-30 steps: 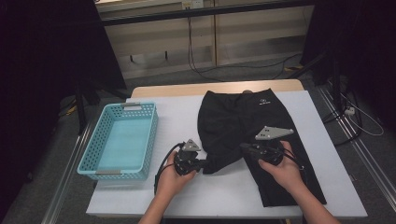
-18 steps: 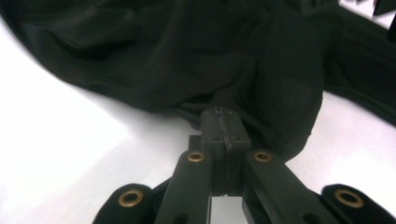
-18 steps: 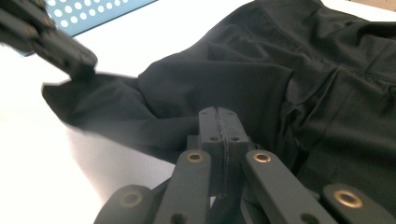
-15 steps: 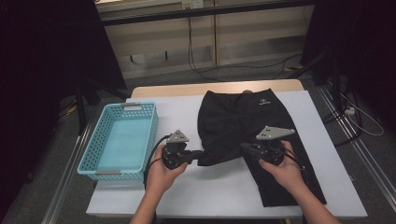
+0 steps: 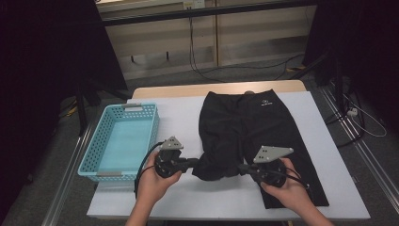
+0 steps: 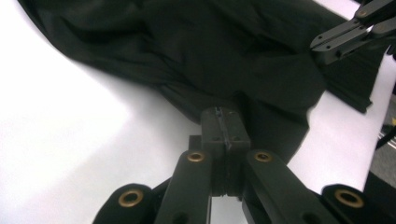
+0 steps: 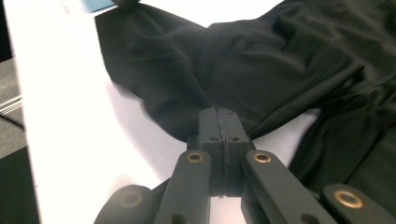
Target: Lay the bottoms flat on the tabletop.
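Both tongs, left [image 5: 195, 163] and right [image 5: 243, 168], clamped shut on black shorts' [image 5: 244, 127] near hem; risk: thin fabric slipping free, fold going crooked.

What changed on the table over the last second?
The left tool, shut on the hem of the black trousers, swung leftward then lifted that leg end inward. The right tool, also shut on the hem, shifted slightly left. The blue basket and the waistband end stayed put.
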